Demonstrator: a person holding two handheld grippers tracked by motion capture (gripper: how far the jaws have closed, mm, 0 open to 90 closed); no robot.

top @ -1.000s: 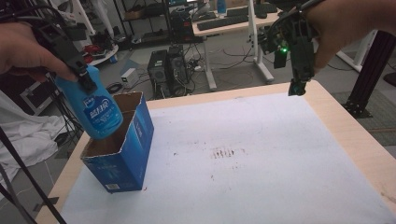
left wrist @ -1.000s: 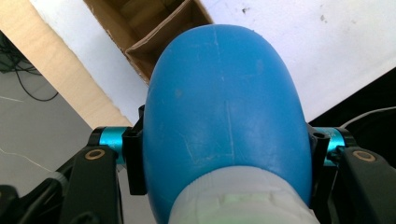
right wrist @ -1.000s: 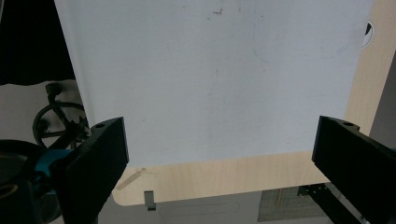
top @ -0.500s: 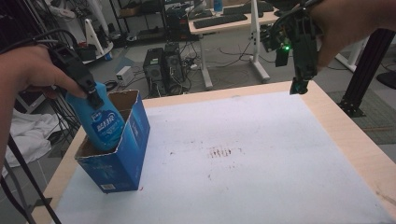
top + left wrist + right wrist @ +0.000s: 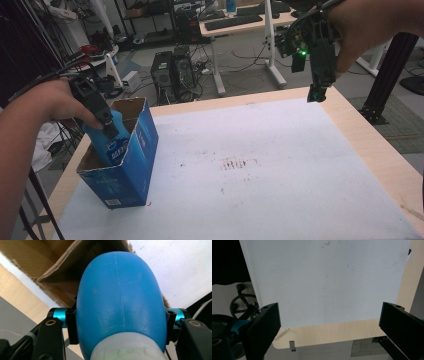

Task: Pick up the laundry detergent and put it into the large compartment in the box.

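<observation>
Looking along the left gripper (image 5: 120,327), we see its fingers (image 5: 71,327) pinching the blue bottle (image 5: 111,145), now sunk deeper into the box (image 5: 127,172); the right gripper (image 5: 316,95) hangs spread beyond the box.

The bottle (image 5: 117,302) clamped between my left fingers (image 5: 71,325) is smooth blue plastic with a soft sheen, a thin mould seam running up its middle and faint scuffs on its skin. Its neck, nearest my left gripper (image 5: 120,327), wears a matt whitish plastic band. The box (image 5: 125,165) around the bottle is cardboard: raw brown and fibrous inside, with a ragged torn rim, printed blue and slightly glossy outside. Beside the box, the worktop (image 5: 370,145) shows pale, smooth wood at its edge under a matt white sheet (image 5: 324,282) with small dark smudges. My right fingers (image 5: 265,325) are matt black plastic.
</observation>
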